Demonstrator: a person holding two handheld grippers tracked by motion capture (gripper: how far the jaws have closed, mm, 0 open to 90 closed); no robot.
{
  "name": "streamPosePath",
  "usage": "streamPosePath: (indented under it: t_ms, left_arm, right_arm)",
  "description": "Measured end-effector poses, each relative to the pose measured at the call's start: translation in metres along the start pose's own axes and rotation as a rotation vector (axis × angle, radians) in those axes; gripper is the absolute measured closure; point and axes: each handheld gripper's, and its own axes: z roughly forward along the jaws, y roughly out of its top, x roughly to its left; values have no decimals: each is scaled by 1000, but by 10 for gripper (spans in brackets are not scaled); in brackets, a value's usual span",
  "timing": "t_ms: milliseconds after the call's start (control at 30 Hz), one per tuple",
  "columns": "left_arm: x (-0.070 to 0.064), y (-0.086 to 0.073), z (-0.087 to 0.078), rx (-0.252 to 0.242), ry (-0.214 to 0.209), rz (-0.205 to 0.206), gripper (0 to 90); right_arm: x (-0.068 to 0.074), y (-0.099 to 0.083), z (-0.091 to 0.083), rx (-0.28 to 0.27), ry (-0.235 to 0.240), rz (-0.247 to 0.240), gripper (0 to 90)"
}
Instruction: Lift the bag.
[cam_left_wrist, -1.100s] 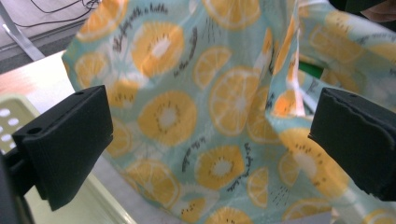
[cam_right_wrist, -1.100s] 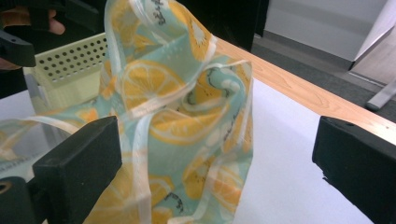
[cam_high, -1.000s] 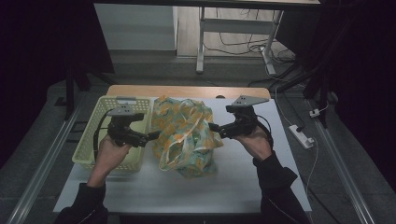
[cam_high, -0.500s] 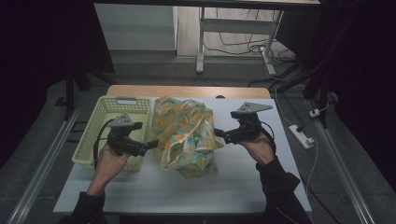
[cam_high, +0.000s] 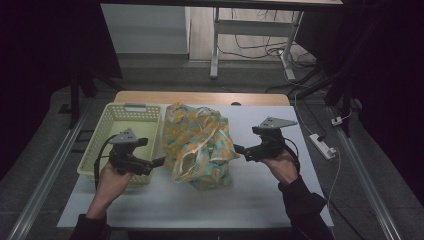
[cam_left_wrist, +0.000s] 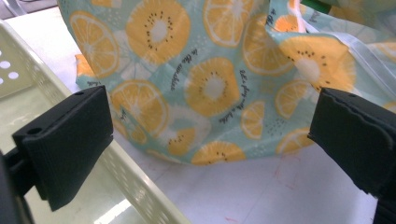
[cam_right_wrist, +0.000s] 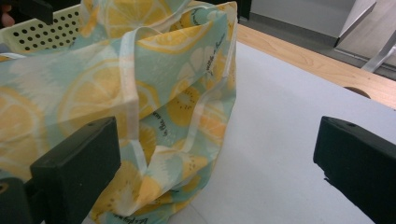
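A crumpled fabric bag (cam_high: 200, 145) printed with orange slices on pale teal sits in the middle of the white table; it also shows close up in the left gripper view (cam_left_wrist: 210, 79) and the right gripper view (cam_right_wrist: 140, 107). My left gripper (cam_high: 159, 161) is just left of the bag, above the basket's right rim, open and holding nothing (cam_left_wrist: 210, 154). My right gripper (cam_high: 239, 150) is just right of the bag, open with nothing between its jaws (cam_right_wrist: 215, 158). Neither gripper touches the bag.
A pale yellow perforated basket (cam_high: 100, 145) stands at the table's left, right next to the bag (cam_left_wrist: 140, 196). A wooden strip (cam_high: 200, 97) runs along the table's far edge. A white power strip (cam_high: 325, 145) lies on the floor to the right.
Both grippers have let go of the bag and drawn apart from it, the left one going left over the basket and the right one going right. The bag has slumped lower.
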Motion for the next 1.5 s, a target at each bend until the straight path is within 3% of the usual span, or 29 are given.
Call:
streamPosePath:
  t_ms: [667, 1500]
  left_arm:
    - [-14, -29, -20, 12, 19, -27, 0]
    - [-22, -75, -55, 13, 85, -80, 0]
  right_arm:
    - [11, -24, -25, 17, -22, 5, 0]
    - [25, -67, -64, -8, -121, 19, 0]
